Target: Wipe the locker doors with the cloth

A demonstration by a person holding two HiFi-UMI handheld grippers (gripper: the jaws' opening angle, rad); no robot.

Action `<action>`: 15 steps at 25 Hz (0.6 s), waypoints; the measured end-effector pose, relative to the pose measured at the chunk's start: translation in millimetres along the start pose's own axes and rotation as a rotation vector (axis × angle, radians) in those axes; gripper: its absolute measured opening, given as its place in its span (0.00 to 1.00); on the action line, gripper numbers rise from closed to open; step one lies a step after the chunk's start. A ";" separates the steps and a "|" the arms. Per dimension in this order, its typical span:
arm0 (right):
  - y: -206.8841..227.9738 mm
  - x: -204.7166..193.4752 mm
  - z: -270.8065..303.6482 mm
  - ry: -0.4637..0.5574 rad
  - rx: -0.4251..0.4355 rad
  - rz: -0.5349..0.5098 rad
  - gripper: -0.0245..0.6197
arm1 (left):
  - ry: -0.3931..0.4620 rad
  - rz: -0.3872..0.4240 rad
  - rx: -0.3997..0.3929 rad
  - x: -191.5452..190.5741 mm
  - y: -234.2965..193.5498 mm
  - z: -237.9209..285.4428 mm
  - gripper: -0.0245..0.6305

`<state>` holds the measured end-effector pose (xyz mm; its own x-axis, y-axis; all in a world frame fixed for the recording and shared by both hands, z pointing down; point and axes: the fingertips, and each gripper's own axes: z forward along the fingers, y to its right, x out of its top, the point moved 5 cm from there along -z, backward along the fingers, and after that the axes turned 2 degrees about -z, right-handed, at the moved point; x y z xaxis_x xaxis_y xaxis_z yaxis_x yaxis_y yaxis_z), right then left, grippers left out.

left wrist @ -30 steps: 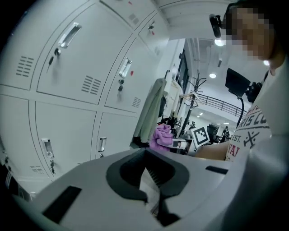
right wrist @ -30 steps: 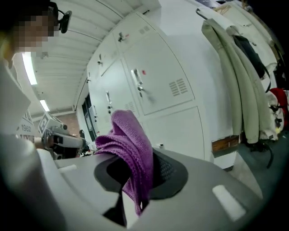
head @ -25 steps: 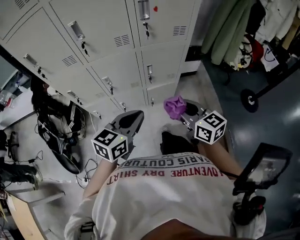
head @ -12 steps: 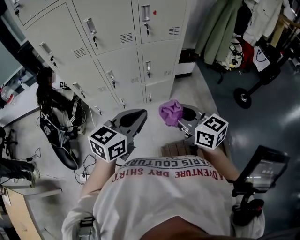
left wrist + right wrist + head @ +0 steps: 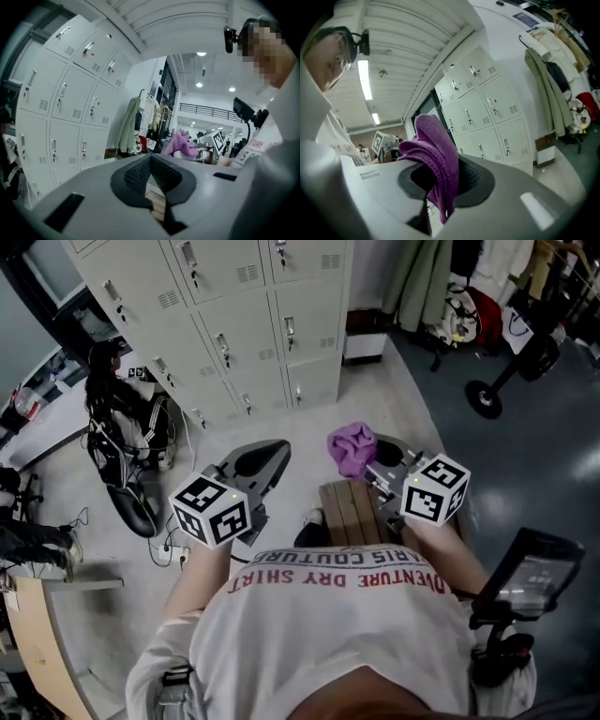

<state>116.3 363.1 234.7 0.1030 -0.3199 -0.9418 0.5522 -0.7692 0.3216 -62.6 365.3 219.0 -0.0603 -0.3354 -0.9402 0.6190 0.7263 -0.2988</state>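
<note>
A purple cloth point(image 5: 351, 447) point(image 5: 436, 159) sticks up from my right gripper point(image 5: 370, 461) point(image 5: 440, 180), whose jaws are shut on it. The cloth point(image 5: 182, 144) also shows in the left gripper view, off to the right. My left gripper point(image 5: 255, 463) point(image 5: 151, 174) is shut with nothing in it. Both grippers are held in front of the person's chest, well back from the pale grey lockers point(image 5: 234, 324) point(image 5: 61, 117) point(image 5: 487, 112). The locker doors are closed, with handles and vent slots.
A wooden stool point(image 5: 352, 512) stands on the floor just below the grippers. A dark bag and cables point(image 5: 127, 442) lie at the left by the lockers. Coats point(image 5: 422, 273) hang at the right, near a wheeled stand point(image 5: 487, 399). A phone mount point(image 5: 525, 573) sits at lower right.
The view has pulled back from the lockers, which now sit farther away and higher in the head view. A wooden stool has come into sight below. Both grippers keep their hold and stance.
</note>
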 end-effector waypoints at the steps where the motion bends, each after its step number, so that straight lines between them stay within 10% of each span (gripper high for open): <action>1: -10.8 -4.6 -18.7 0.012 -0.005 -0.001 0.15 | 0.013 0.004 -0.004 -7.9 20.1 -3.8 0.04; 9: -102.9 -33.7 -116.3 0.033 -0.049 -0.014 0.15 | -0.073 0.065 -0.074 -44.6 159.0 -42.8 0.04; 15: -150.0 -43.8 -120.5 -0.007 -0.035 -0.016 0.15 | -0.084 0.083 -0.062 -44.3 186.9 -85.5 0.04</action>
<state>128.7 559.2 216.0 0.0886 -0.3115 -0.9461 0.5827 -0.7542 0.3029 -11.2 567.1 190.9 0.0566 -0.3202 -0.9457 0.5695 0.7883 -0.2329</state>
